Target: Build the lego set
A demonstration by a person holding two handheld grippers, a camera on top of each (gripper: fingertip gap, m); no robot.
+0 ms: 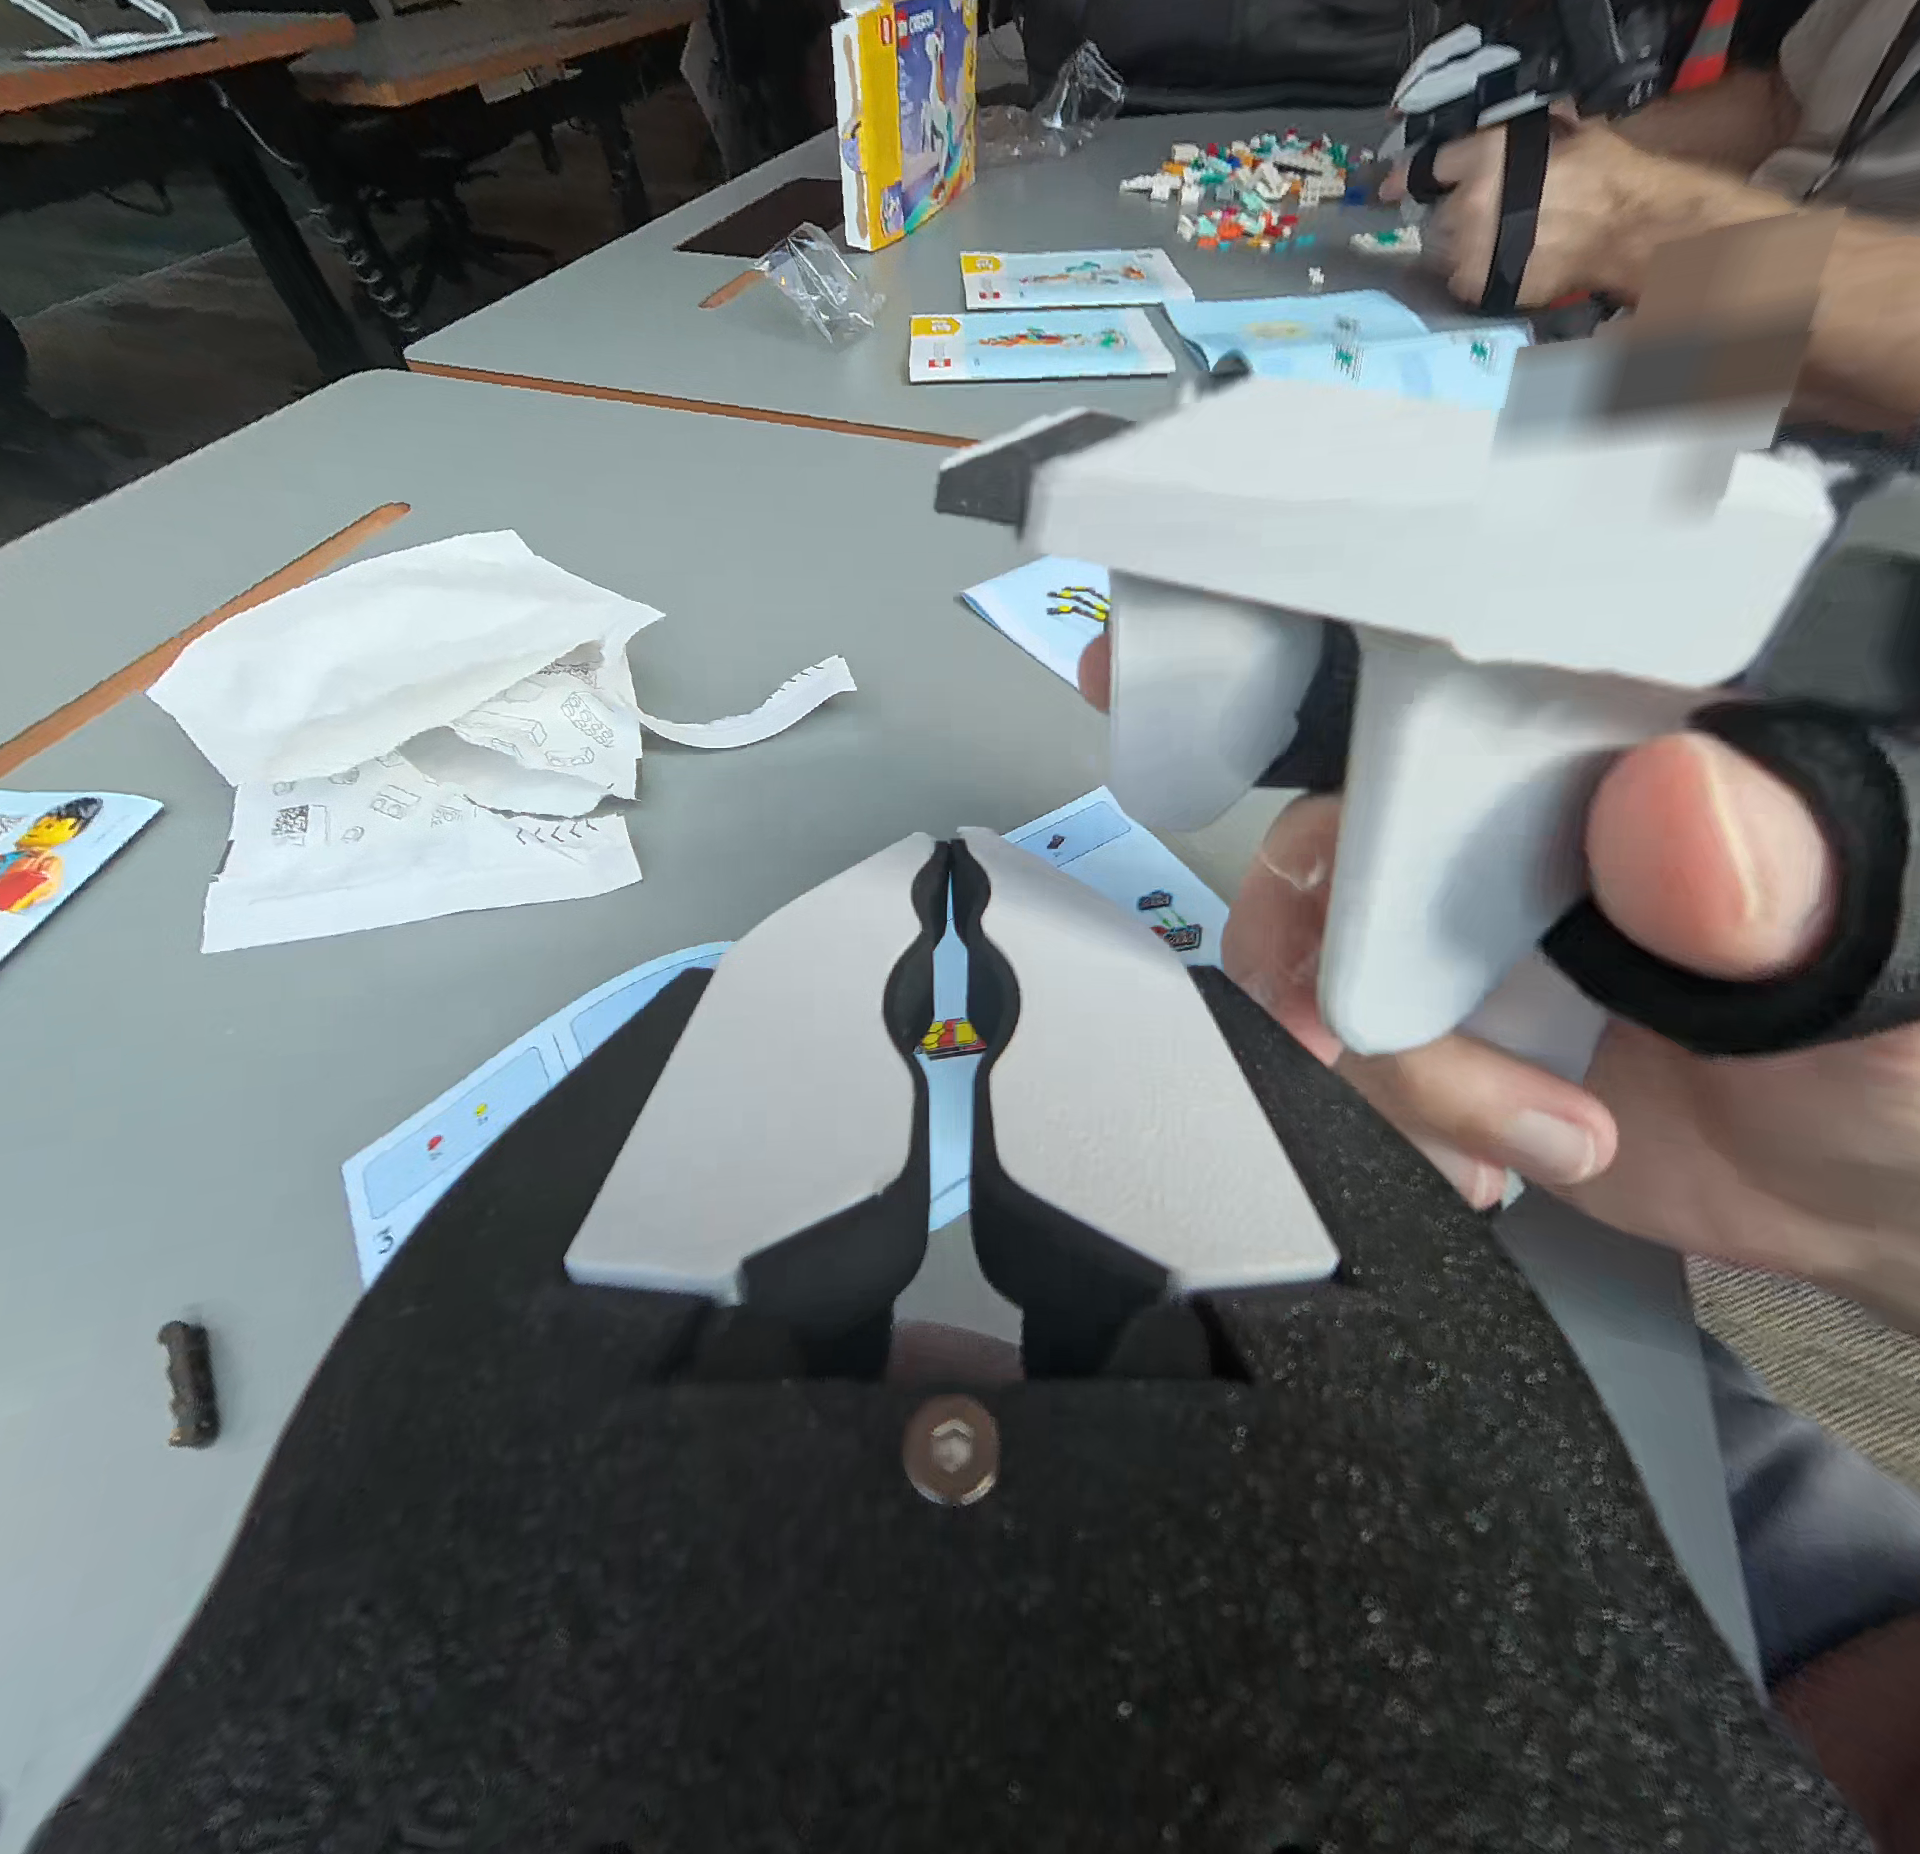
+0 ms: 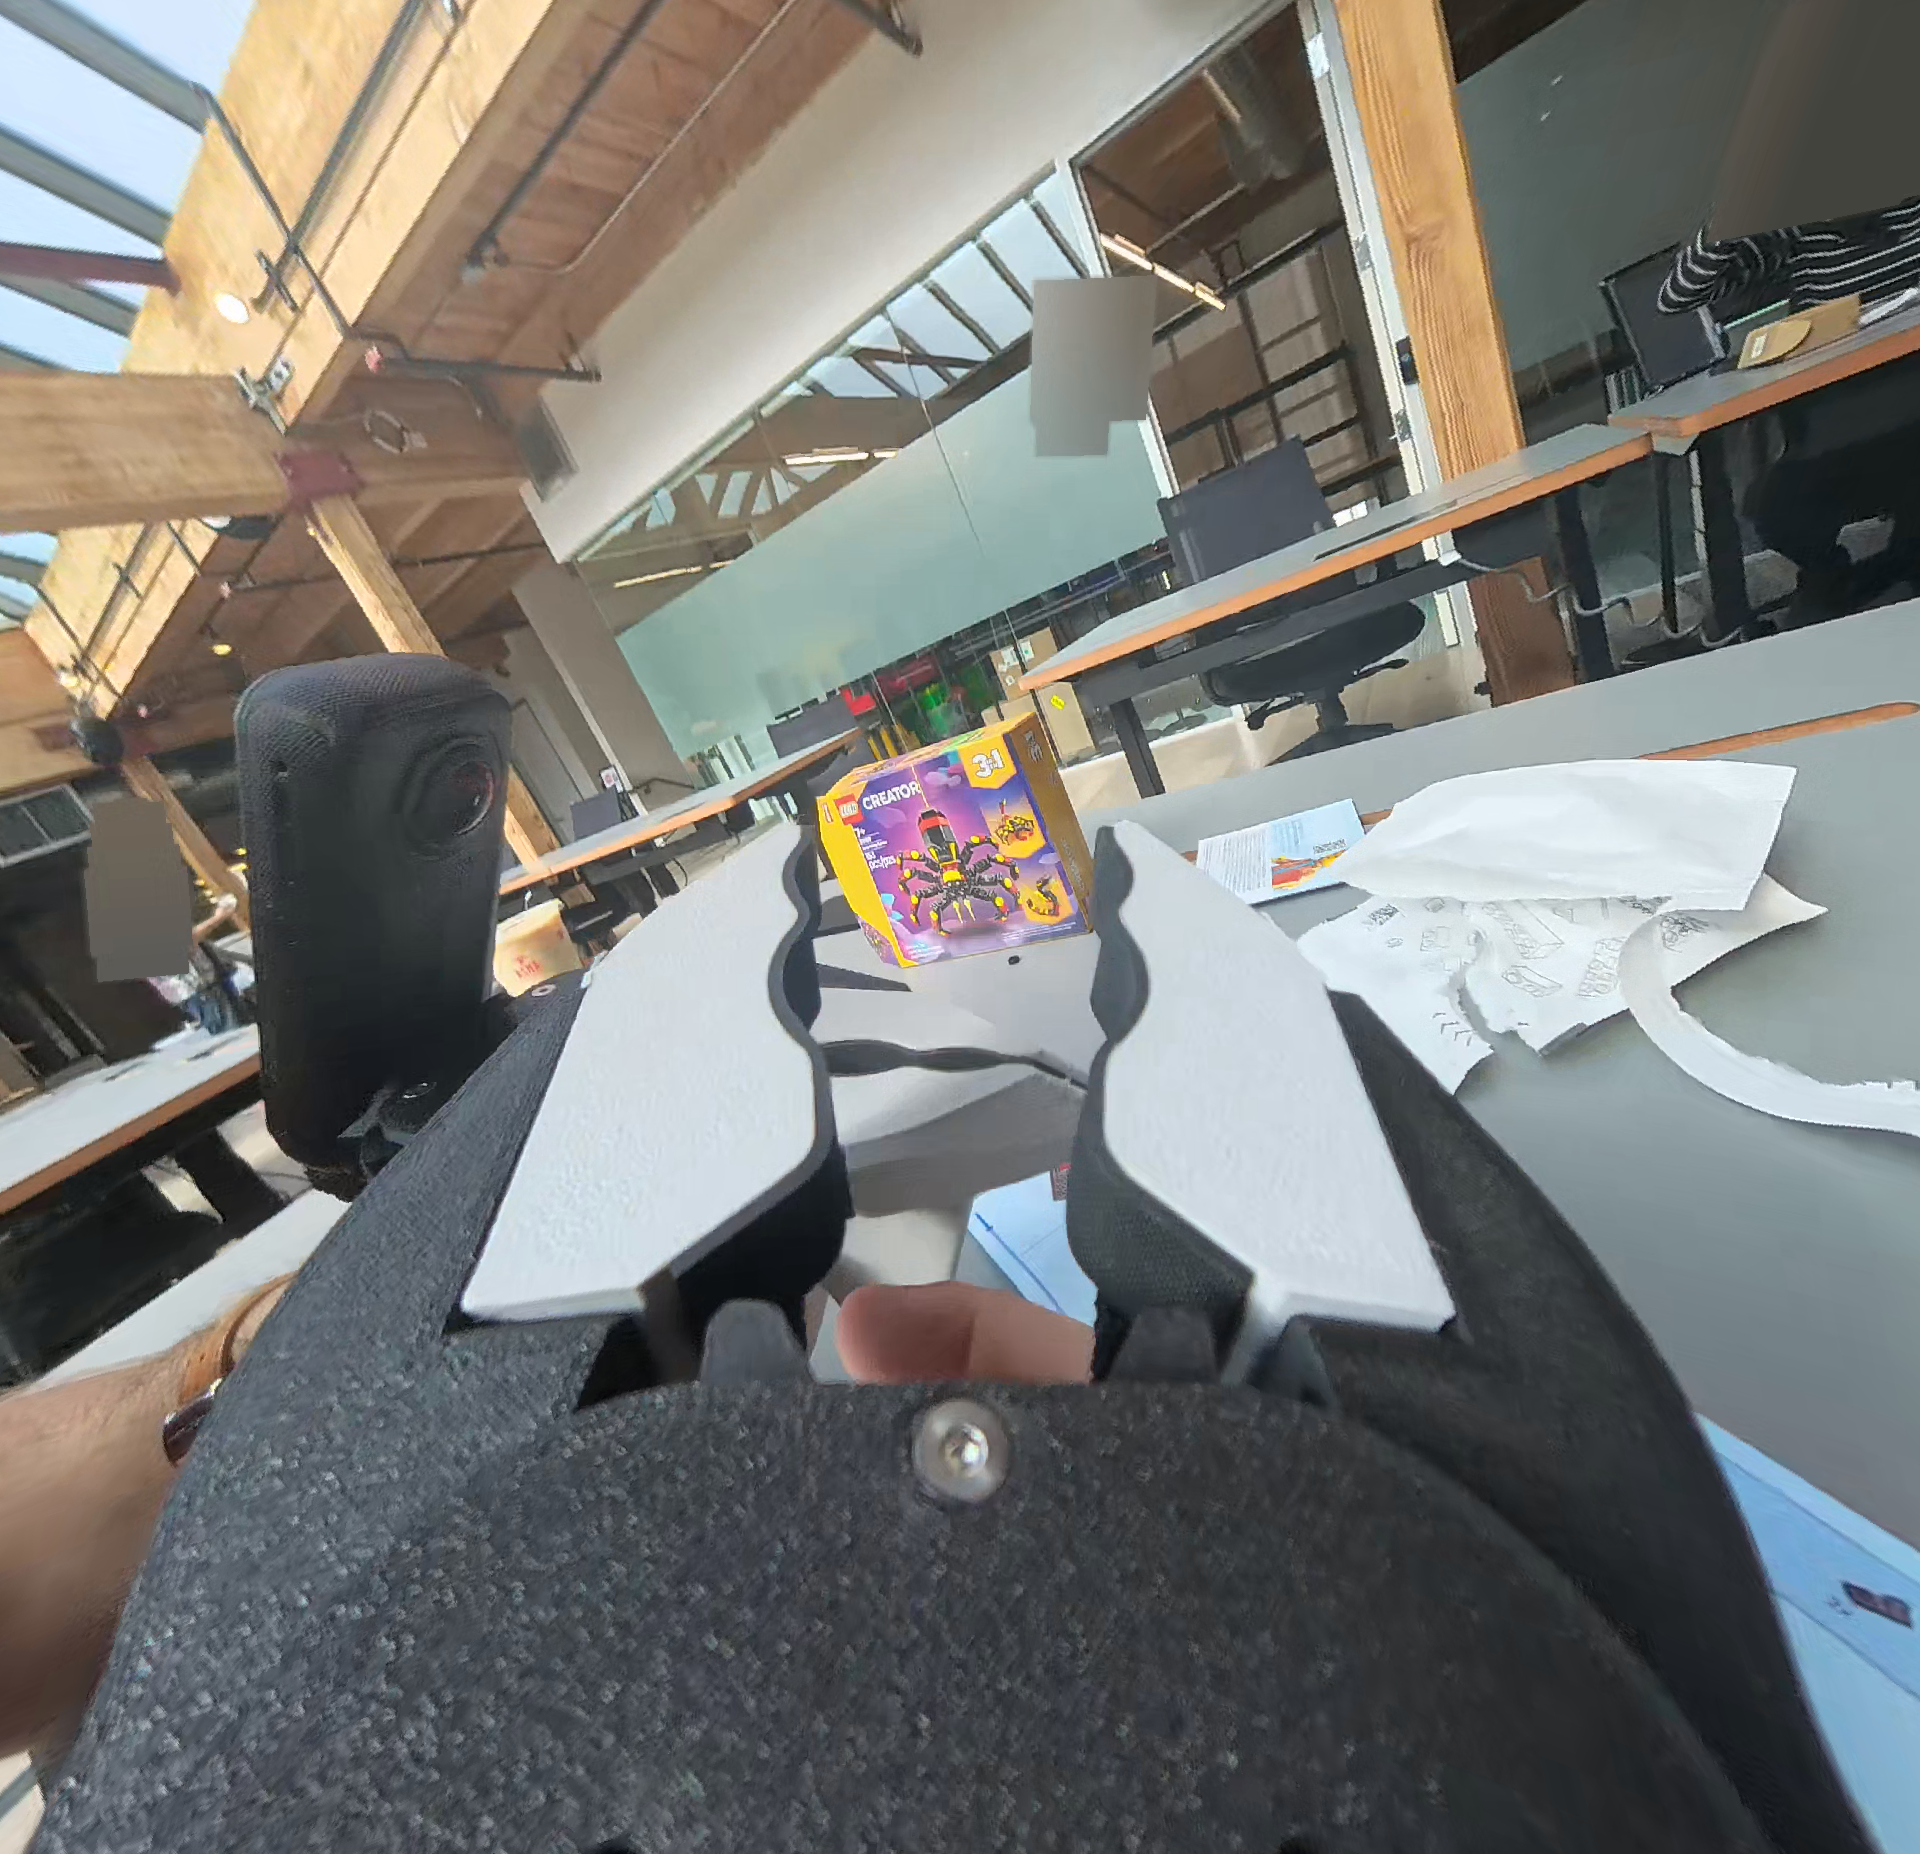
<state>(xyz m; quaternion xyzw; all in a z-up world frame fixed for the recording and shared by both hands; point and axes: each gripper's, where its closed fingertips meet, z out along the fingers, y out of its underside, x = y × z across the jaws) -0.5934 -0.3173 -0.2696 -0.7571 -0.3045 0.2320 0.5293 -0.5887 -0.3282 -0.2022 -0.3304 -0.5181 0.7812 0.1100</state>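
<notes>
White paper bag (image 1: 416, 724) lies torn open, far left. Left gripper (image 1: 951, 854) pinched together, seemingly empty, over the booklet (image 1: 468, 1129) — right gripper (image 2: 951, 869) spread wide, holding nothing — probably consulting steps.

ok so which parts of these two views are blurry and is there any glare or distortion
Left wrist view: the right gripper and the hand holding it are motion-blurred close to the lens, as is the far person's hand; the torn paper bag is sharp. Right wrist view: skylights blow out bright at upper left, wide-angle bending curves the beams, and the lego box stays crisp.
</notes>
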